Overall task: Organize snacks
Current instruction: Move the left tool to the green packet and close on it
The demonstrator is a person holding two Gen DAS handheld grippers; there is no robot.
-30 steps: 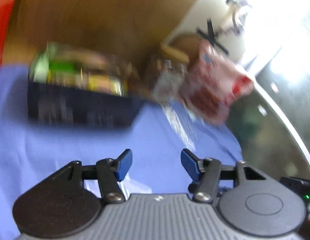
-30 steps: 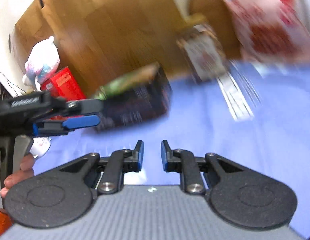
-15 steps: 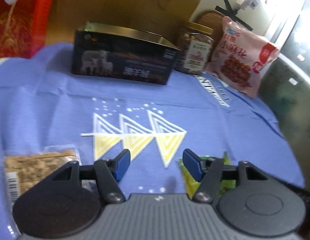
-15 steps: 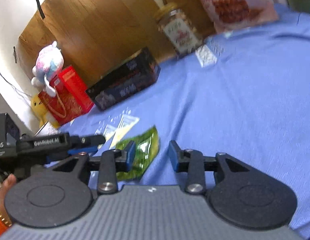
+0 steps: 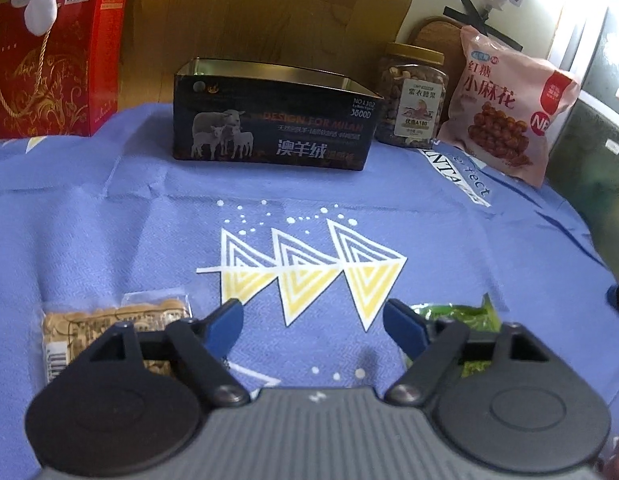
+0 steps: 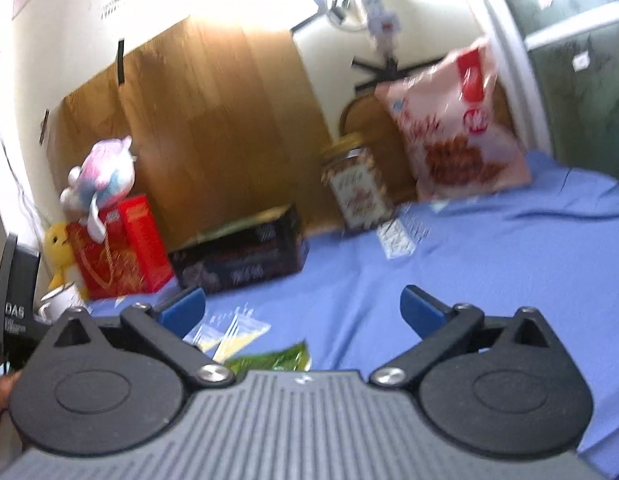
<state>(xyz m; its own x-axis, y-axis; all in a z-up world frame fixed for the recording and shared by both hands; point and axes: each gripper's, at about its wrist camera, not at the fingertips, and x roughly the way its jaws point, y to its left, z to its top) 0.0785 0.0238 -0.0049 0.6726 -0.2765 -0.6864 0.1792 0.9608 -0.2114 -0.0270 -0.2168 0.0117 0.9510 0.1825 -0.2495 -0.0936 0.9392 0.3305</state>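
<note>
An open black box [image 5: 269, 124] with a sheep picture stands at the back of the blue cloth [image 5: 149, 232]; it also shows in the right wrist view [image 6: 245, 254]. A clear pack of beige snacks [image 5: 109, 320] lies at the near left. A green snack packet [image 5: 465, 320] lies at the near right, also in the right wrist view [image 6: 277, 358]. My left gripper [image 5: 313, 322] is open and empty above the cloth between the two packs. My right gripper [image 6: 303, 306] is wide open and empty, raised above the green packet.
A nut jar [image 5: 413, 96] and a pink snack bag [image 5: 505, 104] stand at the back right, seen too in the right wrist view, jar [image 6: 359, 188] and bag [image 6: 453, 136]. A red gift box [image 5: 53, 56] with a plush toy [image 6: 101, 172] stands at the back left.
Both grippers pulled back from the box toward the near cloth. The right gripper opened wide and tilted up. The left view steadied and its jaws opened a little further.
</note>
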